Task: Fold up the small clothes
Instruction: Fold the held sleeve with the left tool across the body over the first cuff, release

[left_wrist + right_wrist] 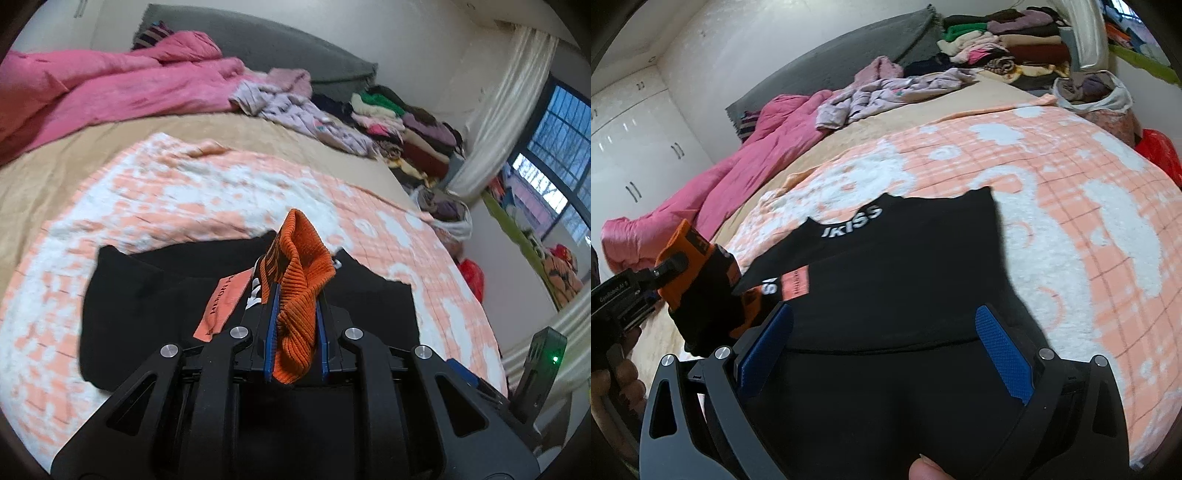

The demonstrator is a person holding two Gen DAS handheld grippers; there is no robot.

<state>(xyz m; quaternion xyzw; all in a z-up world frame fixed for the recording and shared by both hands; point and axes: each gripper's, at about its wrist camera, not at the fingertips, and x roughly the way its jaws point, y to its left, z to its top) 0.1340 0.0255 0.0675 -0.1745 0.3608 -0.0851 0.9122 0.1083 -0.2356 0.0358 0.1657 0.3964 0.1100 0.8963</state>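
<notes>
Left gripper (295, 314) clamps orange ribbed cuff (301, 266) | right gripper (886, 347) spread, empty, above black garment (886, 277) on blanket (1071, 206) | folding partway, sleeve likely still to lay.

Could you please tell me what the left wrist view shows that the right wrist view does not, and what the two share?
Only the left wrist view shows the window and the left gripper shut on the orange ribbed cuff. Only the right wrist view shows the white cupboard doors, the open right gripper and the white lettering. Both show the black garment, the peach and white blanket and the pink quilt.
</notes>
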